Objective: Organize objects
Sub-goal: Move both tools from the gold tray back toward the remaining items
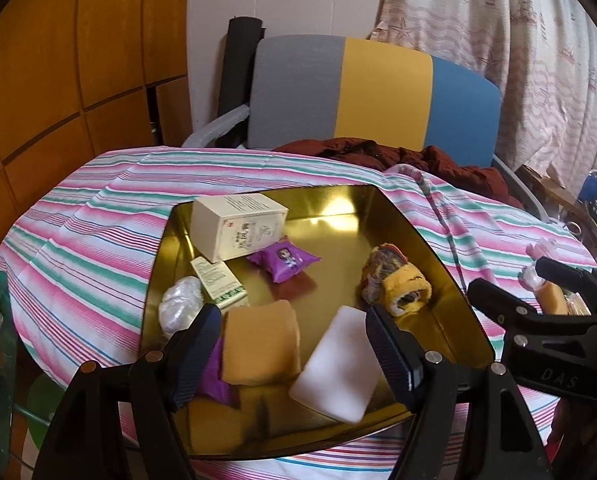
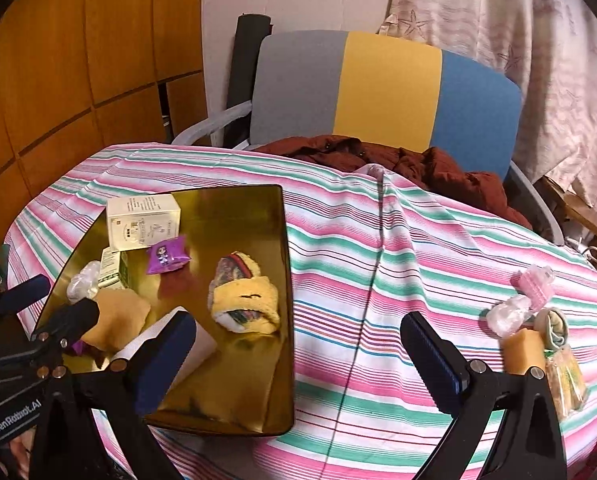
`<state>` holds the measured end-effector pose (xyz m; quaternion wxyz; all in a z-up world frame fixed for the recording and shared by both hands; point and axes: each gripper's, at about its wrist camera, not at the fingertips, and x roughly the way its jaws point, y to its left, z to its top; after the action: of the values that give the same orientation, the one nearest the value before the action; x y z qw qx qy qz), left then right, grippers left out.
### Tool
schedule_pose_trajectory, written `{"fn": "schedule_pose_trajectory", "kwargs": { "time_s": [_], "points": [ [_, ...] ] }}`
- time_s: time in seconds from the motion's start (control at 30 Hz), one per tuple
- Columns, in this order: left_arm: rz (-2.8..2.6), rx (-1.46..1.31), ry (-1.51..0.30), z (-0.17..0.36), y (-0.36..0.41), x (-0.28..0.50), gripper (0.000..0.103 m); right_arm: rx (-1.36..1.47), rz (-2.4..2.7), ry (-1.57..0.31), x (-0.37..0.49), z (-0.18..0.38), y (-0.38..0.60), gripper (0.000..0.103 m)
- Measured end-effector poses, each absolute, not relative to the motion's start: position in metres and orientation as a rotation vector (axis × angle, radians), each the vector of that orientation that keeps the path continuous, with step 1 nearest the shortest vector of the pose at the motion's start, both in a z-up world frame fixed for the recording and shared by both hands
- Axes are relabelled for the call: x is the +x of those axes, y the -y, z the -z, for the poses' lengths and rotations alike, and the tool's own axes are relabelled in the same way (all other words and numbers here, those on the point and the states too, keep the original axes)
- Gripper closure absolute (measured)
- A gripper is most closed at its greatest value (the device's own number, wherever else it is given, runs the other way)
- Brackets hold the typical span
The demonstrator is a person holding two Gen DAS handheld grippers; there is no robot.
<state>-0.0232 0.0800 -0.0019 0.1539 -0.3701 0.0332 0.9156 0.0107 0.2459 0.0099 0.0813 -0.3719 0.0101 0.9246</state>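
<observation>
The left tongs [image 1: 294, 340] stand open over the near end of the tray [image 1: 418, 232], gripping nothing; between their fingers lie the sponge [image 1: 260, 344] and the white block [image 1: 338, 364], both inside the tray. The right tongs [image 2: 298, 356] are also open and empty, over the striped cloth [image 2: 378, 248] just right of the tray's right rim.

Farther back in the tray sit the box [image 1: 238, 226], the purple packet [image 1: 284, 260], the green carton [image 1: 218, 282], the plastic wad [image 1: 180, 306] by its left wall and the sock roll [image 1: 402, 284] by its right wall. Well to the right of the tray, on the bench, a small heap [image 2: 538, 332] of loose things waits: a pink piece, clear plastic, another sponge and some packets.

That heap looks like the remaining work. The right tongs should likely swing away from the tray, take one piece at a time, grip the sponge across its flat sides, and set it in the bare far-right corner of the tray, clear of the left tongs.
</observation>
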Motion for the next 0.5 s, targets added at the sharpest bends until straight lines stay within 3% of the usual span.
{"fn": "schedule_pose_trajectory", "kwargs": {
  "time_s": [0.5],
  "points": [
    [-2.576,-1.089,-0.098,0.012,-0.092,-0.027,0.027,-1.138,-2.646,-0.03,0.017,-0.003,-0.293,0.0]
  ]
}}
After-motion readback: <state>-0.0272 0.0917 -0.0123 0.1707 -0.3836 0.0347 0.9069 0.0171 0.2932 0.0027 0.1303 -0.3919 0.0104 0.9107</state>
